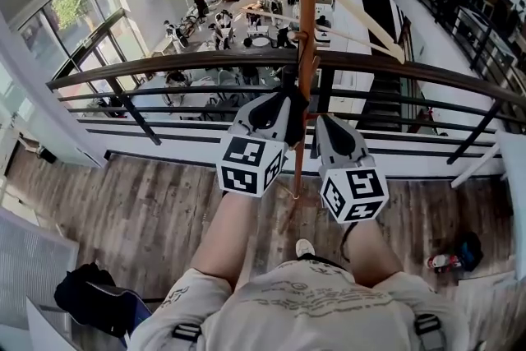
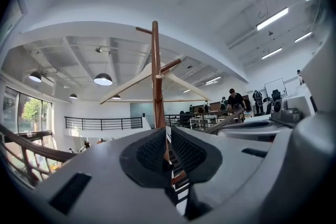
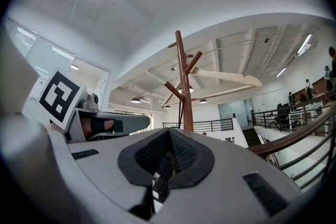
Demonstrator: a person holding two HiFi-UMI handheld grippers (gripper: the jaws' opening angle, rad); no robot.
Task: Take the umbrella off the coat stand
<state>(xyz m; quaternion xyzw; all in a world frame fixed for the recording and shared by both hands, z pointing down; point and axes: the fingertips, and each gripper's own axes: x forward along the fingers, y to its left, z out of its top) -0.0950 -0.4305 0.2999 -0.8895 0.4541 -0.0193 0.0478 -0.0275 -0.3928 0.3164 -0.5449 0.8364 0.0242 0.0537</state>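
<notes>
The brown wooden coat stand (image 1: 307, 4) rises right in front of me, its pegs spreading near the top. My left gripper (image 1: 288, 99) is pressed against the pole's left side and my right gripper (image 1: 322, 121) against its right. In the left gripper view the jaws (image 2: 168, 139) are nearly closed, with a dark sliver of the umbrella (image 2: 176, 186) low between them and the stand (image 2: 156, 76) behind. In the right gripper view the jaws (image 3: 169, 152) pinch a dark strip of umbrella (image 3: 157, 183); the stand (image 3: 184, 86) is just beyond. Most of the umbrella is hidden.
A dark curved railing (image 1: 164, 66) runs just behind the stand, with an open drop to a lower floor beyond it. On the wooden floor lie a black bag (image 1: 90, 292) at the left and a red item (image 1: 448, 261) at the right. My shoe (image 1: 305, 247) is near the stand's base.
</notes>
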